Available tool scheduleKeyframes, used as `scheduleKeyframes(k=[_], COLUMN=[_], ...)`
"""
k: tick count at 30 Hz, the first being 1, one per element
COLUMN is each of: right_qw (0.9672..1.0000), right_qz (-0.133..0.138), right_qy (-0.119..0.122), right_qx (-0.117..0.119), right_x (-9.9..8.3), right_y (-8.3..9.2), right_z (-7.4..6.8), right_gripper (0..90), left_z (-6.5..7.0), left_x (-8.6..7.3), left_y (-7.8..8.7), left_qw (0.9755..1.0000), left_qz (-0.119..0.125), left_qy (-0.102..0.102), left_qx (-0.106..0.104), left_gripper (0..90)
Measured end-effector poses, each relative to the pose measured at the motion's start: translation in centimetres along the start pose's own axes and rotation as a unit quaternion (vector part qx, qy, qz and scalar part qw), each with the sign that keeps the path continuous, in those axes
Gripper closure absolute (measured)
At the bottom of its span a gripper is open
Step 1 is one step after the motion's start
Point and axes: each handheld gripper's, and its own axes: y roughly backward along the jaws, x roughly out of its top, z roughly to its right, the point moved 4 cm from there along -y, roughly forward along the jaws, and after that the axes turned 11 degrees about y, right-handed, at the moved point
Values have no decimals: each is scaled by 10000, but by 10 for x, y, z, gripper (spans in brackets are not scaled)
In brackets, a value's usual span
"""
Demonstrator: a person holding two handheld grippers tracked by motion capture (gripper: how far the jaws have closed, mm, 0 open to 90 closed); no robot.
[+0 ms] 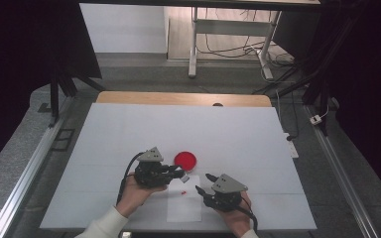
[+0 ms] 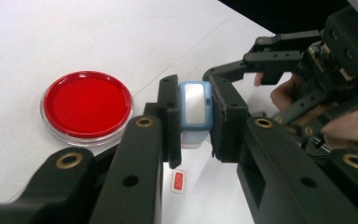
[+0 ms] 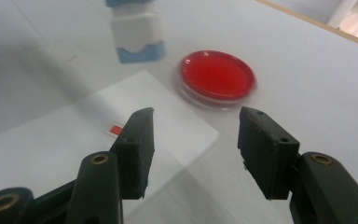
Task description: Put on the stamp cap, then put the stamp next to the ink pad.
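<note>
Jaws of the left gripper [image 2: 196, 116] clamp a small blue-and-white device [image 2: 195, 112], held above the white table [image 1: 129, 129] just at four o'clock of the red dish [image 1: 185, 159]. Right gripper [image 3: 193, 140] stands about half open with nothing between its jaws, at four o'clock of the device, over a paper sheet [image 3: 51, 144] bearing a tiny red-and-white tag [image 3: 114, 129].

Two black handheld grippers, grey-plated on top

The left gripper [image 1: 178, 174] and right gripper [image 1: 204, 182] show brass-ringed jaw pivots, trailing black cables; white sleeve [image 1: 101, 225] cuffs at the wrists.
</note>
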Motion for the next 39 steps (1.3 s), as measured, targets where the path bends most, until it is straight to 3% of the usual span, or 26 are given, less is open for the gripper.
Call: scheduleKeyframes(k=[11, 22, 30, 39], right_qw=[9997, 9978, 9967, 9968], right_qz=[-59, -286, -269, -248], right_qy=[-98, -231, -454, -437], right_qx=[-227, -558, -623, -628], right_x=[-19, -47, -58, -58], right_y=[34, 68, 76, 77], right_z=[25, 48, 62, 66], right_gripper=[464, 465, 473, 474], left_z=[1, -9, -17, -23], left_x=[3, 11, 16, 16], left_y=[8, 27, 38, 40], left_qw=[9999, 9985, 9975, 9969], left_qz=[82, 300, 391, 367], left_qy=[-70, -191, -179, -177], left_qx=[38, 411, 568, 672], left_gripper=[758, 758, 757, 756])
